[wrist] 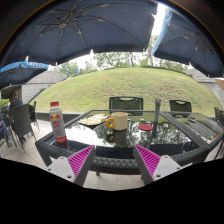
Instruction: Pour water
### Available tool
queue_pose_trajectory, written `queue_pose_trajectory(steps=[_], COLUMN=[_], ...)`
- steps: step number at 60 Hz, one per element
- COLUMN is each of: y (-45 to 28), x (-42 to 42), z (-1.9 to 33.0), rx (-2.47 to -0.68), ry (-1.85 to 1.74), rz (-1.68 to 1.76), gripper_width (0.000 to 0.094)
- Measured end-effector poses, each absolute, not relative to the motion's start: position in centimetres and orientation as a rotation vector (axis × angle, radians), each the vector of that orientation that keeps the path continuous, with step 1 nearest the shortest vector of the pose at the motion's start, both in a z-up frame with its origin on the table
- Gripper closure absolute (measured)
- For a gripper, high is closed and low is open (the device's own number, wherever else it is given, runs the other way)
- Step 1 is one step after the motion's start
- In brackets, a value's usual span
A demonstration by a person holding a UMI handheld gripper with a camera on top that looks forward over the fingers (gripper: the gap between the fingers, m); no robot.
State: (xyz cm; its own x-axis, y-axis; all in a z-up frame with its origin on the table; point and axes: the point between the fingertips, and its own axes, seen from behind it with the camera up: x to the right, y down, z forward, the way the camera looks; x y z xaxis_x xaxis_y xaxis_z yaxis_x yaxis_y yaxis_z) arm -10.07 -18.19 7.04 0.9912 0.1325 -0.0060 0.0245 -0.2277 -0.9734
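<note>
A bottle (57, 121) with a red label stands upright near the left edge of the glass table (100, 143). Toward the table's middle sits a plate (92, 121), then a cup (120, 120) just beside it. A dark tumbler (156, 108) stands further right. The gripper (113, 160) hangs before the table's near edge, fingers spread wide, holding nothing.
</note>
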Motion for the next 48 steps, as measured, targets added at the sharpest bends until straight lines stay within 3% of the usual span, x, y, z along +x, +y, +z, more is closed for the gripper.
queue_pose_trajectory(steps=[15,37,48], y=[-17.8,-12.0,-5.5], x=[-10.6,-31.8,-36.0], z=[7.9,9.5,9.3], rx=[-1.762,-1.702,-1.700], ry=[-0.136,-0.355,-0.331], rz=[0.120,0.376,0.298], gripper_width=[0.0112,0.0116,0.0112])
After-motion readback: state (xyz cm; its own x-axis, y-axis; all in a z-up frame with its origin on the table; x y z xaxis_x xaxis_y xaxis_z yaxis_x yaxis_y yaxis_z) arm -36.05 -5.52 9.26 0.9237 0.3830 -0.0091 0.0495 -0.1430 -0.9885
